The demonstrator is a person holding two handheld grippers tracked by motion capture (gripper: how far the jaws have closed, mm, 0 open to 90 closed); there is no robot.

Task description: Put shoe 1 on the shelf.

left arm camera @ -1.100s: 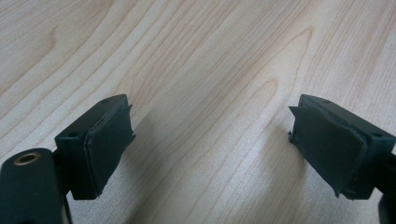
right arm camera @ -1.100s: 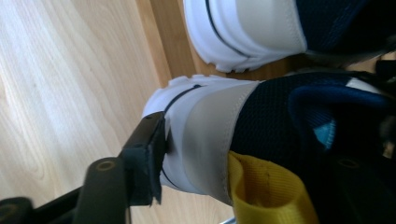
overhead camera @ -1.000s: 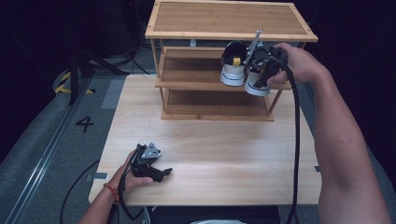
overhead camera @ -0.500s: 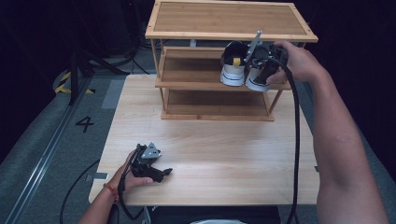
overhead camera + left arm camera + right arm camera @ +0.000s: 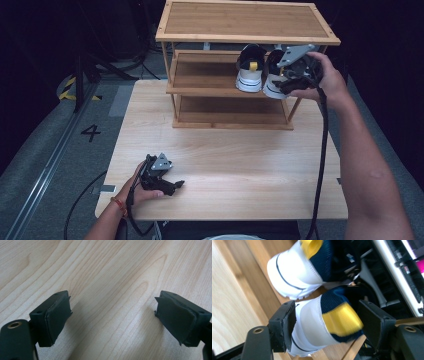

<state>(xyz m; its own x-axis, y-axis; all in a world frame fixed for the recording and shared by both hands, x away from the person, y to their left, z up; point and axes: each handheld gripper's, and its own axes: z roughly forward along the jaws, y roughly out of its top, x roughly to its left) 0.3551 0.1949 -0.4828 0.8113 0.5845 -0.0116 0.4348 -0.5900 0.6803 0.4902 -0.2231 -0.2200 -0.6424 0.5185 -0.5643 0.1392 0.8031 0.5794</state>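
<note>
Gripping the right shoe (image 5: 329, 322) by its heel, the right gripper (image 5: 327, 325) held it at the rack's (image 5: 220, 90) middle shelf beside its mate (image 5: 250, 75); releasing seemed next. The left gripper (image 5: 167, 185) rested on the table (image 5: 240, 160), fingers apart.

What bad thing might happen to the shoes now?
The right gripper clamps one shoe by its heel, right beside the other shoe. Pushing it further might bump that neighbour. The held shoe sits near the shelf front edge, so letting go too early might let it tip off.
</note>
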